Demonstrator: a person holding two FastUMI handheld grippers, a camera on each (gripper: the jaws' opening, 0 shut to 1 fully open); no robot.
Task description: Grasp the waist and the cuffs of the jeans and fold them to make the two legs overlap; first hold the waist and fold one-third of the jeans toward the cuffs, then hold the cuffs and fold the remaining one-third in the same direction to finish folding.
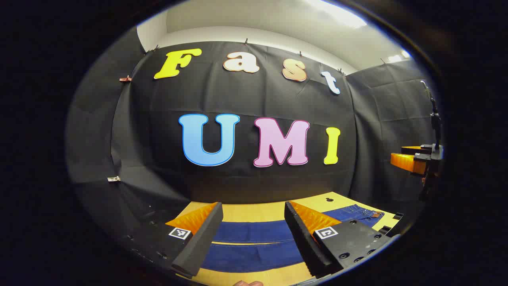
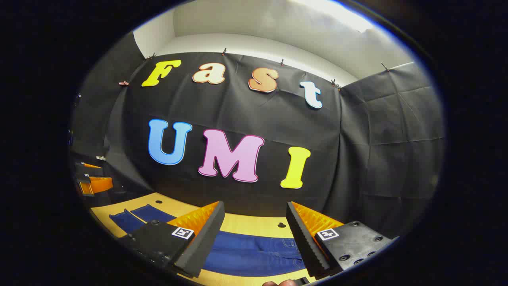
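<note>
Above the desk, the left hand-held gripper and right hand-held gripper hang wide apart, holding nothing. Beyond them the jeans lie flat, legs apparently side by side, so every fold seems left to do.

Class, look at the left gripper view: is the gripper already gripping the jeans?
No. The left gripper is open above the jeans, which lie flat on the table.
</note>
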